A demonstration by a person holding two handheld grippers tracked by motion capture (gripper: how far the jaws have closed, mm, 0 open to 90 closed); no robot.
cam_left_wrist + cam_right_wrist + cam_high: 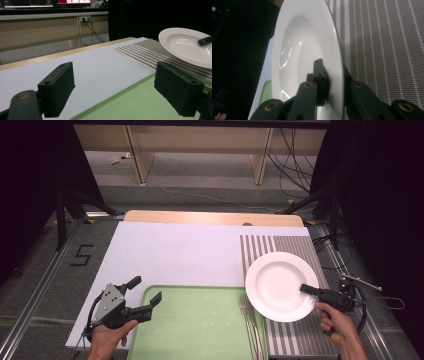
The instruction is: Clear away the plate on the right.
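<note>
Right gripper (pixel 311 291): coming in from the lower right of the high view, held in the person's right hand (pixel 340 326). Its jaws are pinching the near-right rim of the white plate (pixel 281 285), one jaw lying over the plate's inner face, the other under the rim. In the right gripper view the rim is sitting clamped between the two jaws.

White plate: sitting over the striped placemat (pixel 295 335) at the right of the table. In the left gripper view the plate (pixel 188 46) is tilting, its left edge lifted off the mat. Whether the gripped side is touching the mat, I cannot tell.

Left gripper (pixel 147 295): hovering at the lower left, held in the left hand (pixel 107 340). Jaws are standing spread wide, nothing between them. One jaw is reaching over the left edge of the green tray (pixel 195 325), the other over the white sheet (pixel 170 255).

Green tray: lying at the near middle of the table, partly on the white sheet, its right edge just beside the placemat.

Fork (pixel 250 325): lying along the tray's right side, tines pointing away from the person, close to the plate's near-left rim.

White sheet: covering most of the wooden tabletop (pixel 210 217), whose far edge is showing beyond it.

Floor: cables (pixel 295 165) are trailing behind the table.
</note>
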